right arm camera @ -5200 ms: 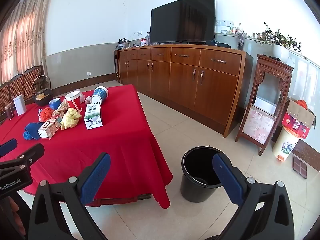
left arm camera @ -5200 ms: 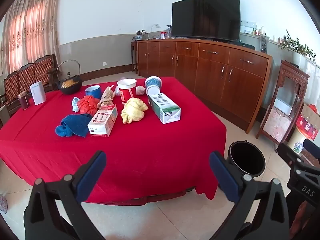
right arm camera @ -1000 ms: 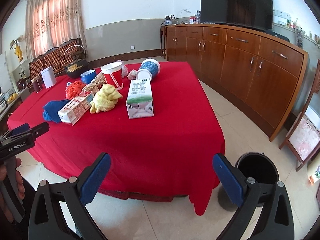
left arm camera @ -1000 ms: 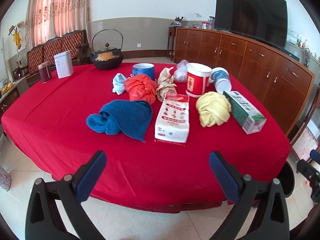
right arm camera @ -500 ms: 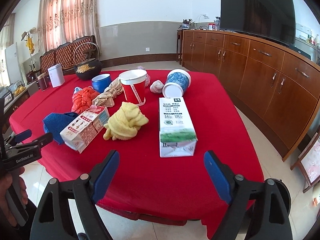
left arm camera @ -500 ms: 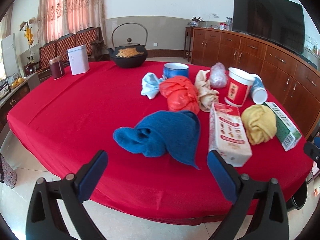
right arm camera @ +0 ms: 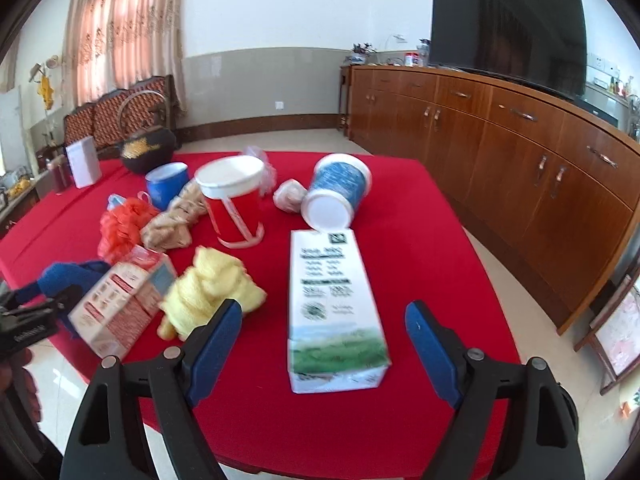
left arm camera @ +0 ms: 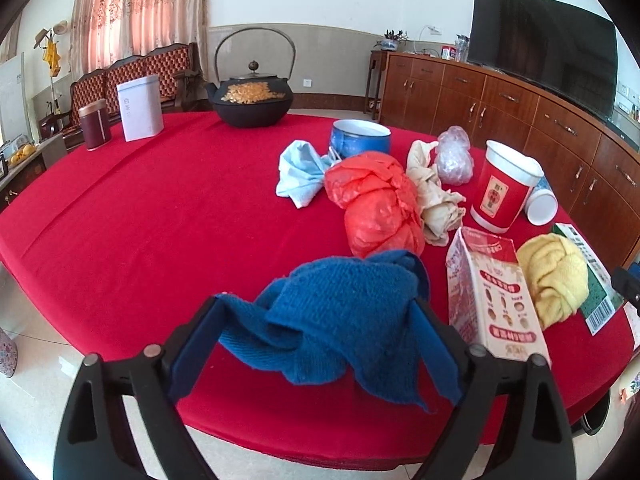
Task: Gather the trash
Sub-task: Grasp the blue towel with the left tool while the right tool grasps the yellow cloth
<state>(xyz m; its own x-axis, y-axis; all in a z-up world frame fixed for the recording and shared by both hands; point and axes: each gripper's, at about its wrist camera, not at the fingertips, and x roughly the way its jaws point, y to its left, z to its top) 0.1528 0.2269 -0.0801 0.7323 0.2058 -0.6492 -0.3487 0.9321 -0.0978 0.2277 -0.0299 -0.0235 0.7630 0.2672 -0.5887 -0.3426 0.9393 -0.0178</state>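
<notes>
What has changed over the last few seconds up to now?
Both grippers moved from beside the bin up to the table. The left gripper now straddles the blue towel, the right gripper the green-and-white carton; both sets of jaws have just been closing, and neither visibly presses on its item yet. Everything on the table stayed put.

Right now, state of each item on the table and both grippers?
left hand-held gripper: closing around blue towel, pads not clearly pressing
right hand-held gripper: open, astride green carton
green carton: lying flat
red cup: upright
blue-white cup: tipped over
pink carton: lying flat
</notes>
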